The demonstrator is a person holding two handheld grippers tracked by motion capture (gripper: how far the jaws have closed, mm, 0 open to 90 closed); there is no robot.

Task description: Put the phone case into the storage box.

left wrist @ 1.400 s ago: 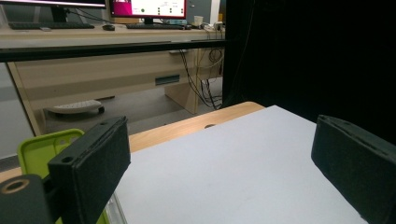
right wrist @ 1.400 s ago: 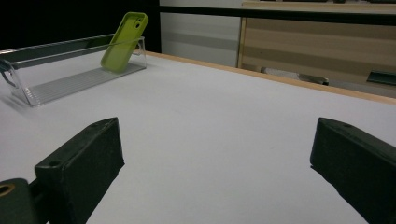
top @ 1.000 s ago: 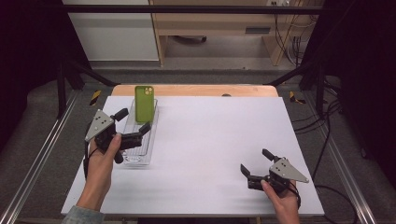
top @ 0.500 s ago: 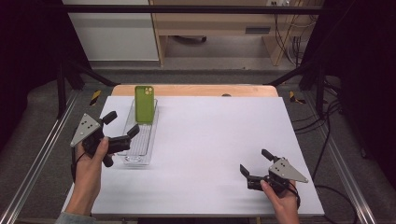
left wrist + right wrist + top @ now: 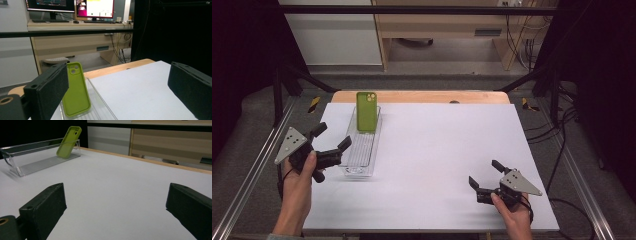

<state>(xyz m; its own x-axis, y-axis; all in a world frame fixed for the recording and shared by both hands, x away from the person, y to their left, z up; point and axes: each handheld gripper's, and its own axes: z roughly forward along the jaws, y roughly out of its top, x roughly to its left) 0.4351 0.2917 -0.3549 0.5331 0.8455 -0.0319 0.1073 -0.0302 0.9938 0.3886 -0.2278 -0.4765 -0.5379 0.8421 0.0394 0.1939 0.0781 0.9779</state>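
Phone case (image 5: 367, 111) in clear tray (image 5: 353, 162), white tabletop (image 5: 442, 150)

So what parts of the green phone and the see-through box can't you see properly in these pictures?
- Green phone: the left gripper view hides its left edge behind that gripper's own black jaw.
- Phone's other side: it faces away in all three views, so whether it holds a phone or is just a case is unclear.
- Clear tray: the left gripper view cuts off its near end at the bottom edge.

Phone case (image 5: 75, 92) base behind left claw (image 5: 120, 92)
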